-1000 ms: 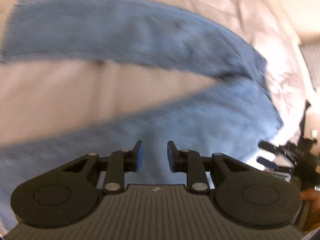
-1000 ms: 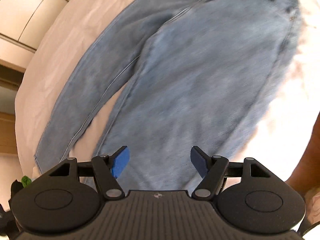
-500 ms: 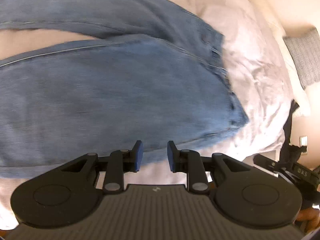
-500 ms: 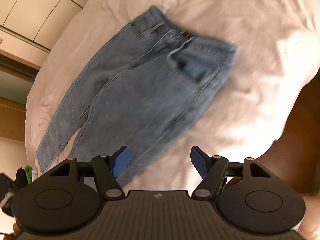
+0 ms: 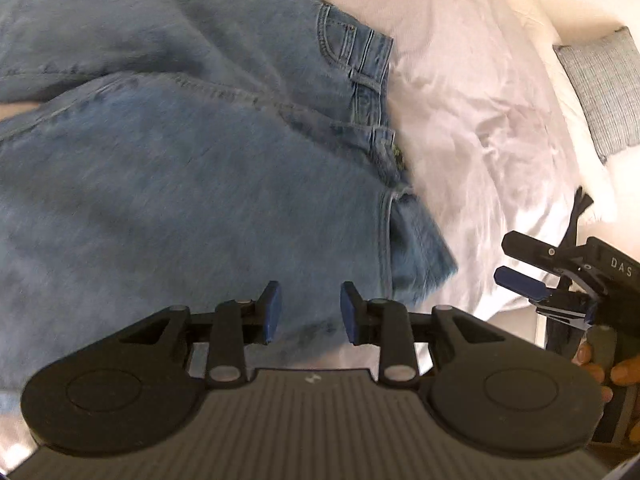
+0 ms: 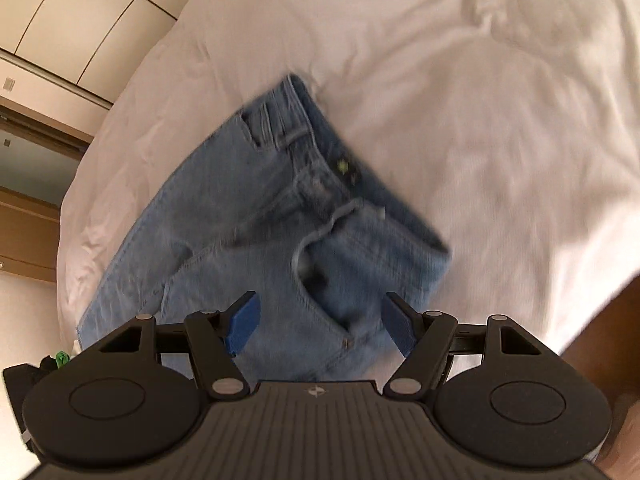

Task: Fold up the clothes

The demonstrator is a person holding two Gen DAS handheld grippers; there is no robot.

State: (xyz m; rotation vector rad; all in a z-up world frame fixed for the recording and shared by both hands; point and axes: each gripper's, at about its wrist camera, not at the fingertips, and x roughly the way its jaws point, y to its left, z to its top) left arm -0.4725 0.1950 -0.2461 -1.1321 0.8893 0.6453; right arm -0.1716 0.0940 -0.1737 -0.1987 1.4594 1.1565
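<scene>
- The blue jeans (image 5: 180, 168) lie spread on the white bed sheet (image 5: 472, 92), with the waistband (image 5: 372, 92) on the right side of the left wrist view.
- The left gripper (image 5: 307, 312) hangs above the denim near the waistband corner; its jaws are opening and nothing is between them.
- The right gripper (image 6: 322, 322) is released, with jaws wide apart and empty (the front pocket (image 6: 320, 280) shows below the gap).
- A grey pillow (image 5: 604, 88) lies far right.
</scene>
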